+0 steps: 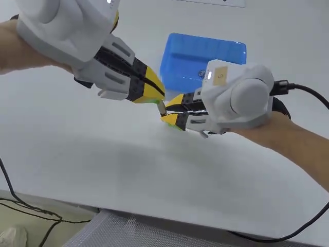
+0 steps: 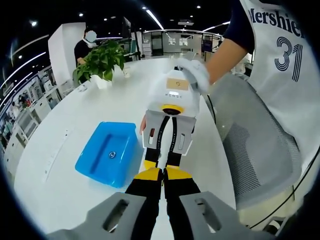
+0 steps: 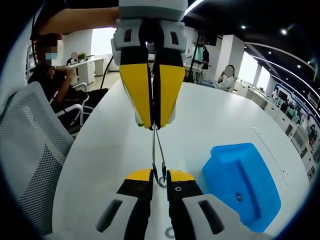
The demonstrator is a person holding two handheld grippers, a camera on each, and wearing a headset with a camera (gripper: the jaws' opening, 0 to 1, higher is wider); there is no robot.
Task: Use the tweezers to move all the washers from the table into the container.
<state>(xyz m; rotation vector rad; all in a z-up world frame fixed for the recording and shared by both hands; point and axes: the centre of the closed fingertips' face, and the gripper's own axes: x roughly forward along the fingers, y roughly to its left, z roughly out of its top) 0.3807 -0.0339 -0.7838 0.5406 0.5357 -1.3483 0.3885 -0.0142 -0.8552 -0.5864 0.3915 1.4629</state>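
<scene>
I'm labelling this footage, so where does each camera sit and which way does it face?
Head view: on the person's head, looking down at the left tool and right tool meeting before the container; both arms show.
Left gripper view: on the left tool, facing the right tool; the person's shirt shows.
Right gripper view: on the right tool, facing the left tool holding tweezers.
Shared: all three show the container.

Left tool (image 1: 156,95) and right tool (image 1: 172,117) tip to tip (left jaws clamped)
</scene>
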